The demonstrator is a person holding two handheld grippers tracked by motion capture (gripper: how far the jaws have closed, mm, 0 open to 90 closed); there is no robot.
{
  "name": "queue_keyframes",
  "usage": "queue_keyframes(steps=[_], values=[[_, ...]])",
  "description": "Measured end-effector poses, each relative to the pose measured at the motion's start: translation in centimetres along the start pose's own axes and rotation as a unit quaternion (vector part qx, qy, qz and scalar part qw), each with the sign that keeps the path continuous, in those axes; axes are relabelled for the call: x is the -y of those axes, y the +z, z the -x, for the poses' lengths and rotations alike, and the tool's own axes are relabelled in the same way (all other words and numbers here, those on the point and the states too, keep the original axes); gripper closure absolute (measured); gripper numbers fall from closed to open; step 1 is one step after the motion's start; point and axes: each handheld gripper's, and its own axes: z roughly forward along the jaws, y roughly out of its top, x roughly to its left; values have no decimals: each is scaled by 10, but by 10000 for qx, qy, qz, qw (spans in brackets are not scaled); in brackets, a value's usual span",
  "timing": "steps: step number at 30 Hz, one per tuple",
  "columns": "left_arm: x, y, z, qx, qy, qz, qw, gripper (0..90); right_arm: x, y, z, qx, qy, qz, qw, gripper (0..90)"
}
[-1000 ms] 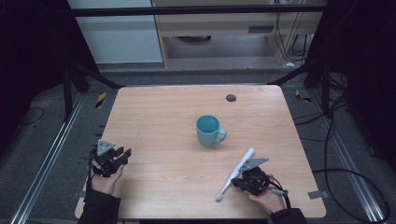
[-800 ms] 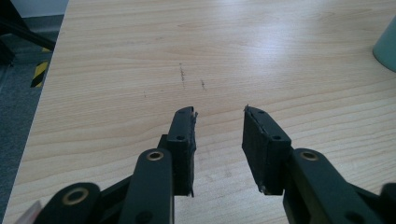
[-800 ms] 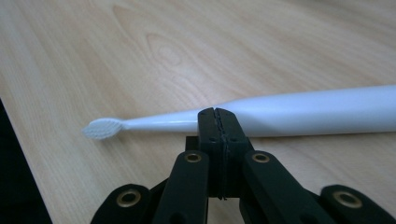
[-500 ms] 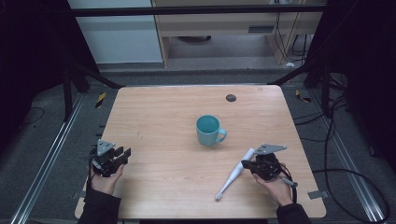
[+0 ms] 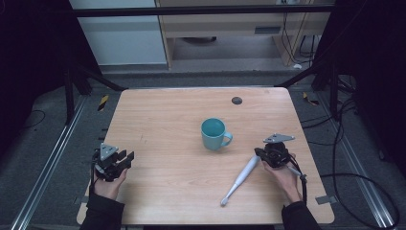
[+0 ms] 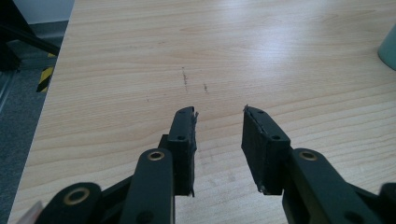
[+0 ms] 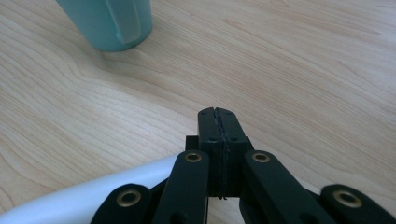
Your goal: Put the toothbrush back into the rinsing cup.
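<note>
High view, table: light wood table (image 5: 167, 124) across the middle of the frame, dark floor and cables around it.
Left gripper: left gripper (image 5: 125, 158) at lower left of the high view, held in a hand (image 5: 107, 184) at the table's left edge; in the left gripper view its two jaws stand apart with bare wood between them, nothing held.
Right gripper: right gripper (image 5: 258, 154) at lower right of the high view, hand (image 5: 286, 177) behind it; in the right gripper view the pads (image 7: 218, 122) meet flat, jaws closed on nothing.
Toothbrush: white toothbrush (image 5: 241, 178) lies on the table, slanting from lower centre up toward the right gripper, its thick end just beside or touching the jaws; whether they touch I cannot tell. In the right gripper view it shows as a white curve (image 7: 70, 198) at lower left, beside the jaws, not between them.
Mug: teal mug (image 5: 213, 133) upright at centre, handle toward the right, apart from toothbrush and grippers; at upper left of the right gripper view (image 7: 112, 21).
Dark disc: small dark disc (image 5: 236, 100) on the table, above the mug.
</note>
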Motion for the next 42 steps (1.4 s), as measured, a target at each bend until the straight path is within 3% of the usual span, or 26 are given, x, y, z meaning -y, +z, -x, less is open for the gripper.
queue_keyframes(steps=[7,21,30,42], values=[[0,2,1,9,39,-28,10000,643,-1,5,4,-41,98,79,9999,900],[1,2,0,10,32,-16,10000,644,3,12,6,85,8,-218,9997,900],[1,0,-1,5,4,-4,10000,643,7,6,3,148,5,-437,9989,900],[1,0,-1,18,-3,-4,10000,643,16,-4,6,292,-15,-515,9982,900]])
